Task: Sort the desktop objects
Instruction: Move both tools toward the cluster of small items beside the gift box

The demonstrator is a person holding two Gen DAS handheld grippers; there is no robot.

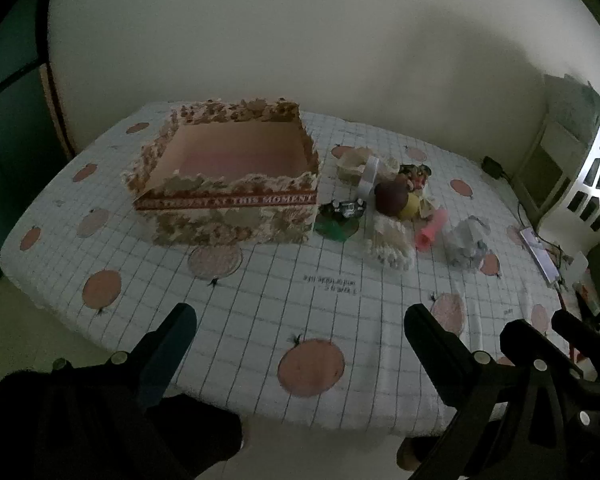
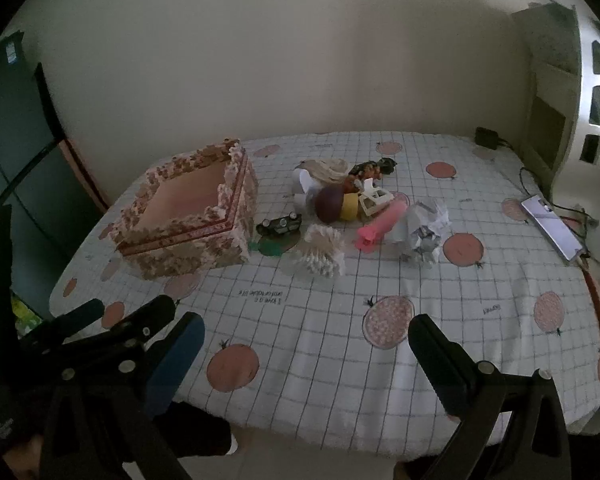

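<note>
An open patterned cardboard box (image 1: 228, 184) (image 2: 188, 220) stands empty at the table's left. Right of it lies a pile: a small black toy car (image 1: 346, 209) (image 2: 282, 225), a brown and yellow ball-shaped toy (image 1: 394, 198) (image 2: 334, 203), a bundle of cotton swabs (image 1: 388, 242) (image 2: 320, 254), a pink tube (image 1: 432, 230) (image 2: 380, 226) and crumpled paper (image 1: 466, 244) (image 2: 422, 230). My left gripper (image 1: 300, 322) hovers open over the near edge, nothing between its fingers. My right gripper (image 2: 306, 328) is open and empty too, beside the left one.
The table wears a white grid cloth with orange dots (image 1: 312, 366) (image 2: 388, 320). A phone (image 2: 552, 226) with a cable lies at the right edge, a black charger (image 2: 486, 136) at the back. A white lattice chair back (image 2: 598, 100) stands at right, a dark cabinet (image 2: 16, 184) at left.
</note>
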